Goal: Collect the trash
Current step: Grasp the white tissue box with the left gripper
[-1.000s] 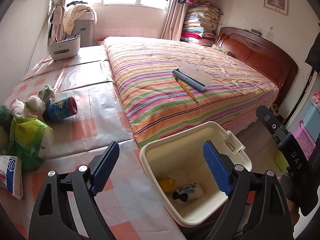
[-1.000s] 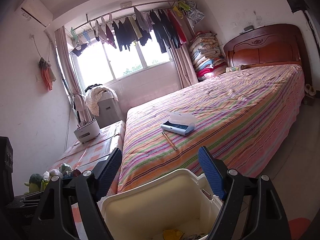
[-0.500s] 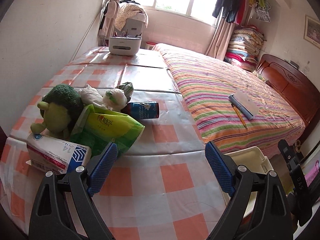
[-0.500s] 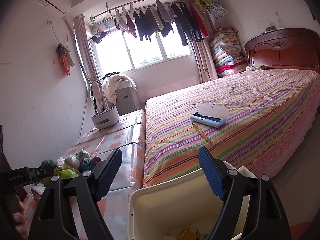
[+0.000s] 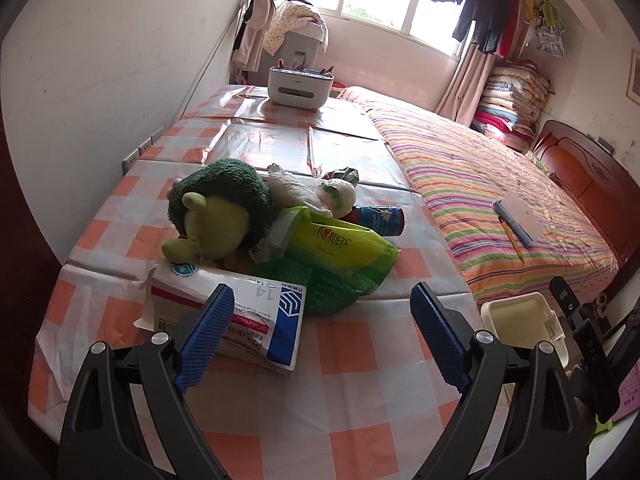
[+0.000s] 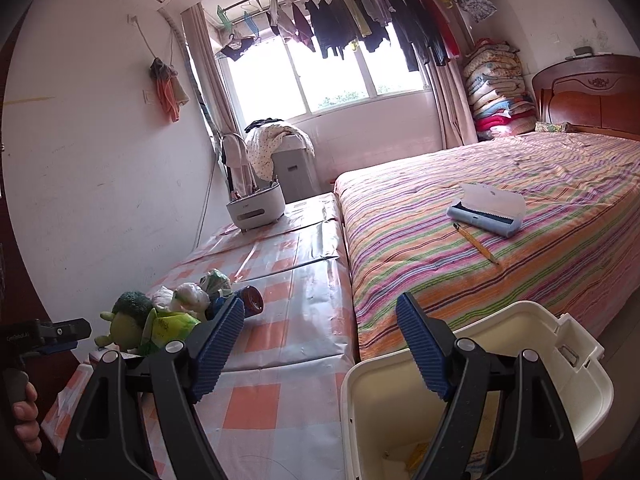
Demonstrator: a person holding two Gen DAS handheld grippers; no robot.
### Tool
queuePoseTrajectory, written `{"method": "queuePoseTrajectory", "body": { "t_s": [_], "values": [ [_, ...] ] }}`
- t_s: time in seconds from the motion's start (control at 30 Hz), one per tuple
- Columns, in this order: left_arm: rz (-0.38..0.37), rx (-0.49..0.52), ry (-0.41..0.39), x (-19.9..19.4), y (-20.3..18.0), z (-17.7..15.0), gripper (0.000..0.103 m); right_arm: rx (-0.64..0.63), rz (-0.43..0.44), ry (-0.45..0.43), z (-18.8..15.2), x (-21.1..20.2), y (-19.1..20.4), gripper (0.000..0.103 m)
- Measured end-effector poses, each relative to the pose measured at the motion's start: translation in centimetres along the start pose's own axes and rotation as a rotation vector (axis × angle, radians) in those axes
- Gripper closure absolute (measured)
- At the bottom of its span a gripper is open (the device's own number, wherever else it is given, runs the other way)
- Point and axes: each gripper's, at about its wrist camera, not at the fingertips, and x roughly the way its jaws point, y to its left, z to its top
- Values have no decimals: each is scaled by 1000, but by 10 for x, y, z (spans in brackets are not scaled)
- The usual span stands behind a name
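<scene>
Looking out past both claws, the biggest thing is the striped bed [image 6: 500,208], stretching away ahead and to the right of the right gripper [image 6: 320,344]. Left of that gripper runs the orange-checked table [image 5: 352,352], which also fills the space under and ahead of the left gripper [image 5: 320,330]. The cream trash bin [image 6: 576,392] sits right below the right gripper, its rim just under the right-hand finger, with a bit of yellow trash at the bottom; from the left gripper it's off to the lower right, past the table edge.

The trash pile is just ahead of the left gripper: a green plush toy [image 5: 220,212] up front left, a green-yellow tissue pack [image 5: 340,256] dead centre, a white paper box [image 5: 240,316] nearest, partly behind the left-hand finger, then crumpled white bags [image 5: 316,194] and a blue can [image 5: 380,218] lying on its side at the back.

Both claws are released, jaws spread wide with nothing between the pads. A grey pencil case [image 6: 486,210] and pencil [image 6: 476,244] lie on the bed, well ahead of the right gripper.
</scene>
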Motion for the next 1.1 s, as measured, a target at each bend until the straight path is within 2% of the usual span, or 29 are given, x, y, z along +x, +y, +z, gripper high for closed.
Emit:
{"method": "queuePoseTrajectory", "body": {
  "t_s": [0.1,0.23,0.33,0.47,0.6,0.77,0.9,1.1],
  "values": [
    [-17,25,8,-7,29,4,15,-14,13,9,-3,3,9,27],
    [5,62,51,-1,66,8,15,-32,21,25,-6,7,17,27],
    [1,28,90,11,96,11,15,-35,30,34,-8,9,19,27],
    [-90,-21,165,32,121,10,15,-34,34,39,-9,10,21,27],
    [-139,5,222,52,122,5,15,-40,40,45,-11,13,25,27],
    [-139,54,286,75,116,-3,15,-54,45,47,-14,13,31,27],
    [-169,79,310,83,107,-7,15,-61,49,59,-16,15,34,27],
    [-190,92,303,83,95,-11,15,-68,48,67,-18,17,38,27]
  ]
}}
